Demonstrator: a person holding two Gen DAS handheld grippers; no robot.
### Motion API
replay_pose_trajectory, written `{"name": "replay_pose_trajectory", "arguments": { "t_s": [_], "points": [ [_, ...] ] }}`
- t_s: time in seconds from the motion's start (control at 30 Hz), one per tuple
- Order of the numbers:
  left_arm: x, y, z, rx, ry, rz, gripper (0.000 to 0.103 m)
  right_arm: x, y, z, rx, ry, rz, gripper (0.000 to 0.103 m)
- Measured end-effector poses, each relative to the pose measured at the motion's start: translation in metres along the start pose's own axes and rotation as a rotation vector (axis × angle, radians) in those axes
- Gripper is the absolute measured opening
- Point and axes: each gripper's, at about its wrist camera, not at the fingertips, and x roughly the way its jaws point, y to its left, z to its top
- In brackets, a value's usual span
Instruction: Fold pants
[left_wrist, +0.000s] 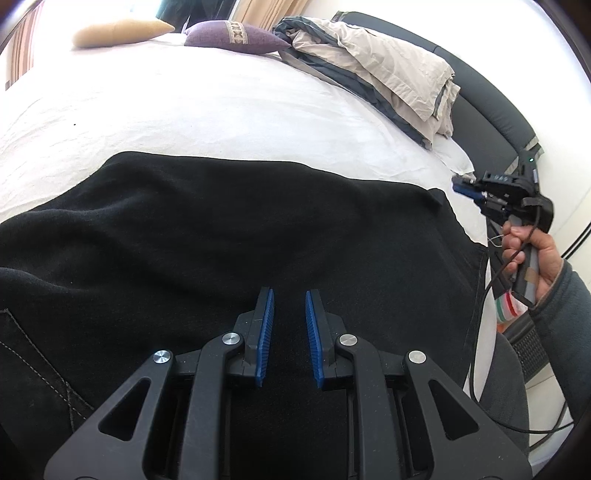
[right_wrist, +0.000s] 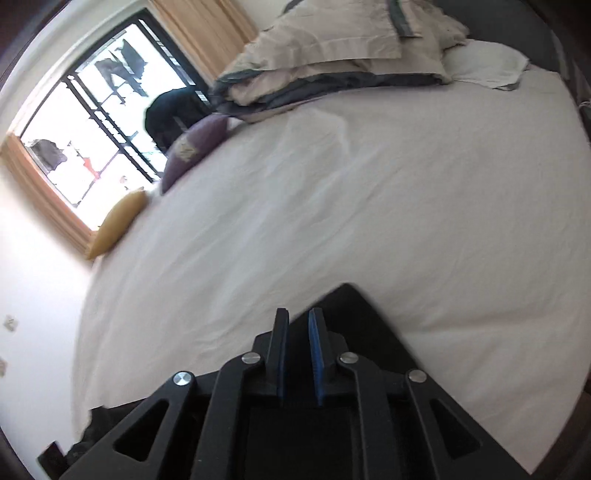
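Observation:
Black pants (left_wrist: 229, 229) lie spread across the white bed (left_wrist: 184, 107), with a stitched pocket at the lower left. My left gripper (left_wrist: 290, 295) is open and empty, low over the middle of the pants. My right gripper (left_wrist: 466, 188) is held in the air beyond the pants' right end; from this side I cannot tell its opening. In the right wrist view the right gripper (right_wrist: 298, 314) has a narrow gap between its blue pads, is empty, and sits over a corner of the pants (right_wrist: 354, 314).
A purple cushion (left_wrist: 236, 37) and a yellow cushion (left_wrist: 122, 31) lie at the far side of the bed. A pile of beige and grey bedding (left_wrist: 376, 70) sits by the dark headboard (left_wrist: 484, 122). A window (right_wrist: 96, 122) is beyond.

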Motion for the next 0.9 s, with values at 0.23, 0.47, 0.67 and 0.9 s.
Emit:
{"name": "replay_pose_trajectory", "arguments": {
  "t_s": [0.23, 0.47, 0.67, 0.9],
  "points": [
    [0.001, -0.008, 0.000, 0.025, 0.010, 0.037, 0.017, 0.070, 0.032, -0.036, -0.102, 0.247, 0.131, 0.028],
    [0.003, -0.012, 0.002, 0.027, 0.017, 0.048, 0.017, 0.014, -0.075, 0.024, 0.144, -0.008, -0.182, 0.042],
    [0.005, -0.016, 0.003, 0.036, 0.021, 0.067, 0.017, -0.024, -0.026, -0.008, 0.071, 0.077, 0.281, 0.058],
    [0.007, -0.023, 0.005, 0.064, 0.034, 0.105, 0.017, -0.006, -0.080, -0.072, 0.221, 0.227, 0.181, 0.000]
  ]
}}
